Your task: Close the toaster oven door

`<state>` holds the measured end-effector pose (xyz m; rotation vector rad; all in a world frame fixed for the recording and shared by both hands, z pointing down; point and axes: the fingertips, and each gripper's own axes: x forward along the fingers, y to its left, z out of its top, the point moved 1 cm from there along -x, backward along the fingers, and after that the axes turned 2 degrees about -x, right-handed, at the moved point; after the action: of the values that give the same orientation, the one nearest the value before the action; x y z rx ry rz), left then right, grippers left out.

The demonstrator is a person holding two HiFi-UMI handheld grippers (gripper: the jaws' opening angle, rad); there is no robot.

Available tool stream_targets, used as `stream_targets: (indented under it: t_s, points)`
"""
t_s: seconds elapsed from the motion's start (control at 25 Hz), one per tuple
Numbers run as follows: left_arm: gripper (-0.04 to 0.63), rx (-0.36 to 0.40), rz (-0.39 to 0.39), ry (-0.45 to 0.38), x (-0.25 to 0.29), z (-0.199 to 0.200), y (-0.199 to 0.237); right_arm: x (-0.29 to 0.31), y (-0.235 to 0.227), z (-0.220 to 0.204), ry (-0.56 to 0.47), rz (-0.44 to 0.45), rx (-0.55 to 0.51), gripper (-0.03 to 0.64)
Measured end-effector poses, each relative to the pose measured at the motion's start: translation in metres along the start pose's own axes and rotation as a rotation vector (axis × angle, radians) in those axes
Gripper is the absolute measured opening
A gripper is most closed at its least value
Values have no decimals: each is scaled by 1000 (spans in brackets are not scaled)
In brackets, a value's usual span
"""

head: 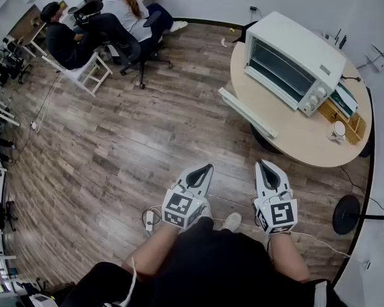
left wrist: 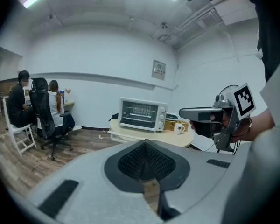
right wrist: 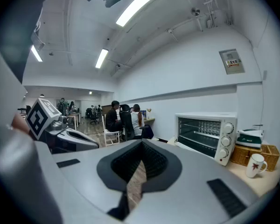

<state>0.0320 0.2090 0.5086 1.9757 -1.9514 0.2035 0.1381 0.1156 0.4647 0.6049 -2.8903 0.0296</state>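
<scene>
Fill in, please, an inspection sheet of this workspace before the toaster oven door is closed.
Surface: round wooden table, bare along its near edge.
Job's things: toaster oven on the table; its door is folded down, open, reaching past the table's edge.
Clutter: mug and wicker basket beside the oven.
Grippers: left gripper and right gripper both shut, nothing between the jaws, held over the floor, apart from the table.
Cables: white cable on the floor near the person's feet.
Surroundings: wood floor; seated people at a far desk; fan stand.

White toaster oven [head: 294,59] on table [head: 294,142]; door [head: 246,112] open
</scene>
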Motion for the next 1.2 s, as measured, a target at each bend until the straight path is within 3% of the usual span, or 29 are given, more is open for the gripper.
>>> stream_targets:
  t_s: [0.36,0.76,1.0,1.2]
  points:
    - [6,87,28,33,-20,-2,35,19,30,11,-13,-1,-52,-4]
    - [6,54,5,23,-30,-3,70,39,51,26,-61,-11,20,-3]
    - [6,96,-20,26,-23,0,85,49,53,21,-53,-39,68,-3]
    - [6,47,-40,41,-9,5,100,64,51,15,-35,-34,97,-3]
